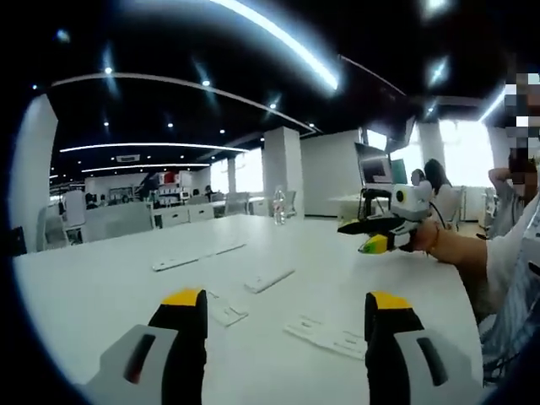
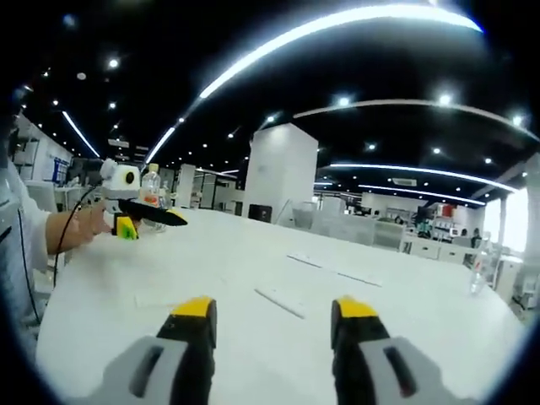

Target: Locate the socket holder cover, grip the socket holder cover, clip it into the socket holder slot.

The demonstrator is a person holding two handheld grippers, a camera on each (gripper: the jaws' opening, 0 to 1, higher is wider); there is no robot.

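Right now your left claw [image 1: 285,316] hangs spread and empty above the white tabletop [image 1: 101,287], and your right claw [image 2: 274,321] is equally spread. Just ahead lie flat white socket holder covers [image 1: 327,336], strips [image 1: 270,279] beyond, a water bottle [image 1: 279,205] farthest.

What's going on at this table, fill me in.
A person holds a two-jaw gripper in each hand above a white table. The left gripper and the right gripper are both open and hold nothing. Several flat white socket holder parts lie spread on the tabletop, none touched yet. A water bottle stands at the far edge. Which piece is the cover I cannot tell.
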